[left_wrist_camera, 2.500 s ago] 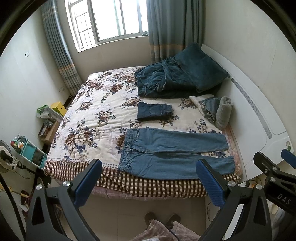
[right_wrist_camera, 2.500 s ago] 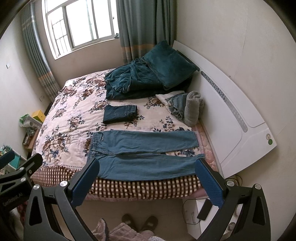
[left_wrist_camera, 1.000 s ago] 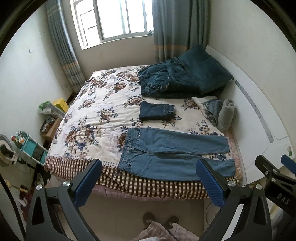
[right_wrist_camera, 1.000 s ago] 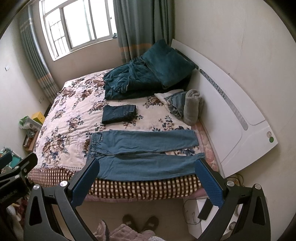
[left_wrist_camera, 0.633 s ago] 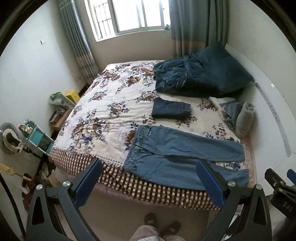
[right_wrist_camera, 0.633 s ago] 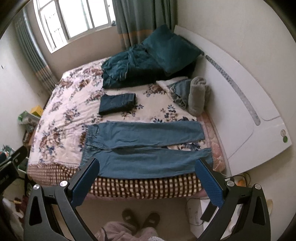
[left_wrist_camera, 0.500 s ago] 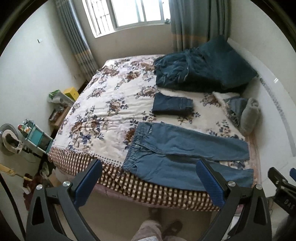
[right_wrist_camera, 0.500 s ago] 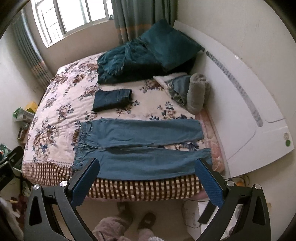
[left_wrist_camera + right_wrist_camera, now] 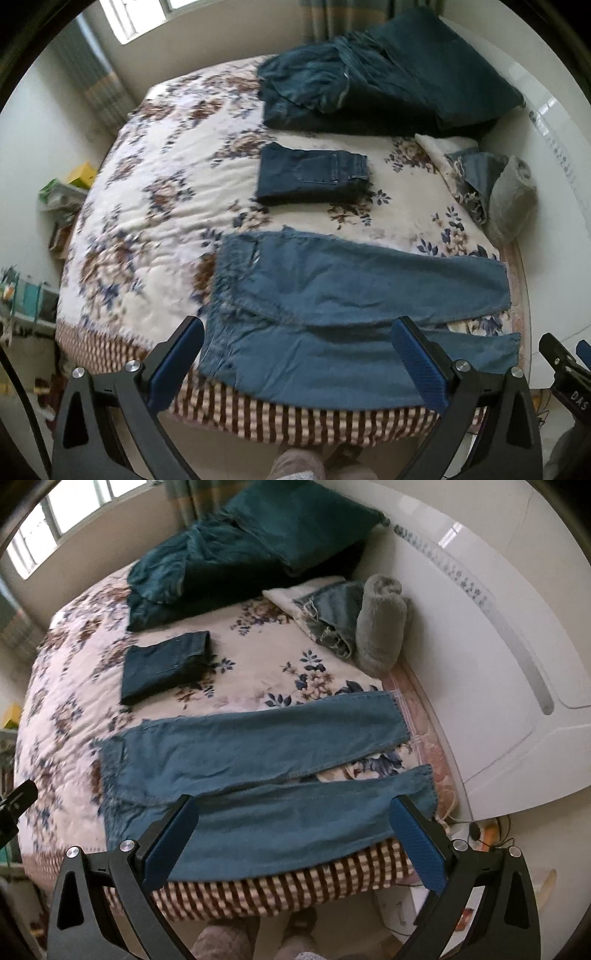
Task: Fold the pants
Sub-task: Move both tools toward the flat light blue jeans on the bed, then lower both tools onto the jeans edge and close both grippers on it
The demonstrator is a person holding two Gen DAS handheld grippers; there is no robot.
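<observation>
1. Pants (image 9: 332, 314) lie flat and unfolded on the bed (image 9: 155, 221), just past the tips of both tongs. They are light blue. Their near edge hangs a little over the side of the bed.

2. Long way of the pants runs side to side, across the front of the tongs. The waist is on the left. The two leg ends are on the right, and the legs are spread a bit apart there.

3. Left tongs (image 9: 297, 363) are wide open and hold nothing. They hang in front of the waist half, so I think this one is nearer the waist.

4. Right tongs (image 9: 293, 840) are wide open too, with nothing between the fingers. They hang in front of the leg half (image 9: 295, 775), so I think this one is nearer the leg ends. The near leg lies just past both its fingers.

5. Neither pair of tongs touches the pants. The fold has not begun. My guess is that both tongs must come down to the near edge and lift it over the far leg.

6. Counting now:
   - one pair of pants to fold
   - one dark blue folded pair (image 9: 314, 179), farther off than the flat pants
   - one dark green blanket heap (image 9: 207, 568) with one green pillow (image 9: 303, 520) at the far end
   - one grey rolled thing (image 9: 380, 624) far off to the right, by some more jeans cloth; it is blurry there, so I cannot tell how many pieces those are.
</observation>
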